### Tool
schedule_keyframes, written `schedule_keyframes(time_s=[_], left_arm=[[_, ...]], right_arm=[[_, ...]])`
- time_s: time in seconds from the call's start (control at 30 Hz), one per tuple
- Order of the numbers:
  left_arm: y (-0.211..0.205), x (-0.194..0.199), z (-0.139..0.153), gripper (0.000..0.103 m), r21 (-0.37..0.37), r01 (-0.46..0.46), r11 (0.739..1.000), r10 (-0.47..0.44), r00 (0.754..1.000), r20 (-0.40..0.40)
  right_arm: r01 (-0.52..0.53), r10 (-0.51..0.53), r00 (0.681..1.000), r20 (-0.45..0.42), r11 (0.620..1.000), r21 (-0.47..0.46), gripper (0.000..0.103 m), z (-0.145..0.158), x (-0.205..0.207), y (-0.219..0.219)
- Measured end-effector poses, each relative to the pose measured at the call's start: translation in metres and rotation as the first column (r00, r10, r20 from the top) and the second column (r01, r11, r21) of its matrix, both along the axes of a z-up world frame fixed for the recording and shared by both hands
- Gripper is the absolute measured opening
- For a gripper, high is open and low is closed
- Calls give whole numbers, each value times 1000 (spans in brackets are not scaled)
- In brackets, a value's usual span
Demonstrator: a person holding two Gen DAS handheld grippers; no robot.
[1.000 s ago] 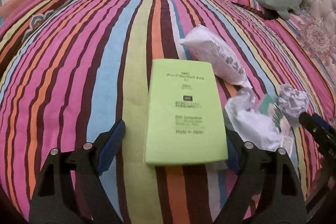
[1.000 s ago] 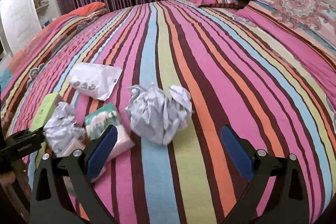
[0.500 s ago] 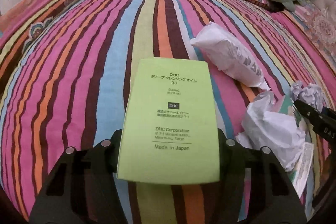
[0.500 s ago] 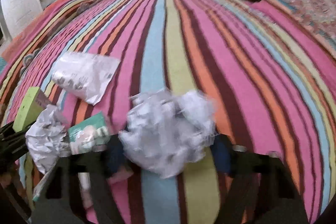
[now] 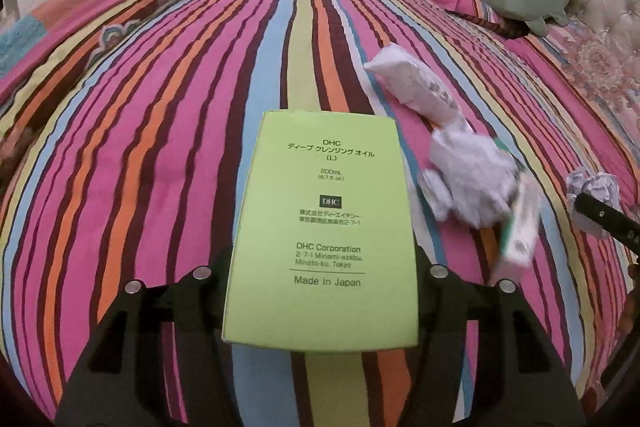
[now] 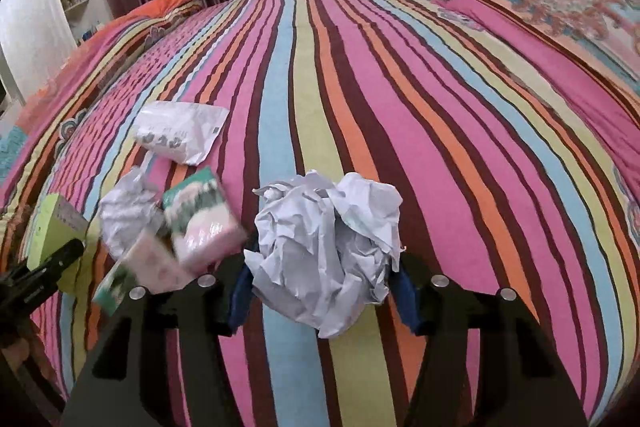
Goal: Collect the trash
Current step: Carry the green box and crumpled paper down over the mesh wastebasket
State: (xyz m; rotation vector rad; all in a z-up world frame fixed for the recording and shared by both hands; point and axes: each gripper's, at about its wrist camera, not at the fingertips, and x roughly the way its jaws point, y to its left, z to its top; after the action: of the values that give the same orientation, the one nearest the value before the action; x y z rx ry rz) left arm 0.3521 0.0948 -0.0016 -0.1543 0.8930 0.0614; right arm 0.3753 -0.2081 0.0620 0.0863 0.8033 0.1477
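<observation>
Green carton (image 5: pixel 324 227) now clamped in left gripper (image 5: pixel 320 301), up off the striped bedspread (image 5: pixel 160 147); a second ago those jaws stood open. Right gripper (image 6: pixel 320 291) closing on crumpled paper ball (image 6: pixel 326 247), pads apparently touching. Two picked; white pouch (image 6: pixel 178 135), tissue packs (image 6: pixel 200 219) remain.

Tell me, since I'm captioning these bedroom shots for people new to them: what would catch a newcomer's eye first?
First, the multicoloured striped bedspread filling both views. Next, the flat lime-green cardboard box clamped in the left gripper, front and centre of its view. Then the big crumpled ball of white paper between the closing jaws of the right gripper, with loose wrappers to its left.
</observation>
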Motion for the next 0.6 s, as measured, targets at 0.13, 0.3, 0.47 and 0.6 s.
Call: schedule_keyframes(time_s=[0.13, 0.3, 0.47, 0.6], left_arm=[[-9, -31, 1, 58, 0, 19, 1000, -19, 1000, 1], [-22, -77, 3, 58, -13, 39, 999, -39, 999, 7], [-34, -119, 6, 58, -2, 61, 998, -61, 998, 6], [-42, -150, 7, 58, 3, 72, 997, -72, 997, 1]], right_arm=[[-10, 10, 1000, 7, 1000, 8, 55, 2, -28, 2], [-27, 27, 1000, 7, 999, 27, 55, 2, -69, 3], [-44, 43, 999, 8, 998, 44, 55, 2, -107, 8], [-58, 58, 998, 4, 997, 42, 55, -1, -137, 12]])
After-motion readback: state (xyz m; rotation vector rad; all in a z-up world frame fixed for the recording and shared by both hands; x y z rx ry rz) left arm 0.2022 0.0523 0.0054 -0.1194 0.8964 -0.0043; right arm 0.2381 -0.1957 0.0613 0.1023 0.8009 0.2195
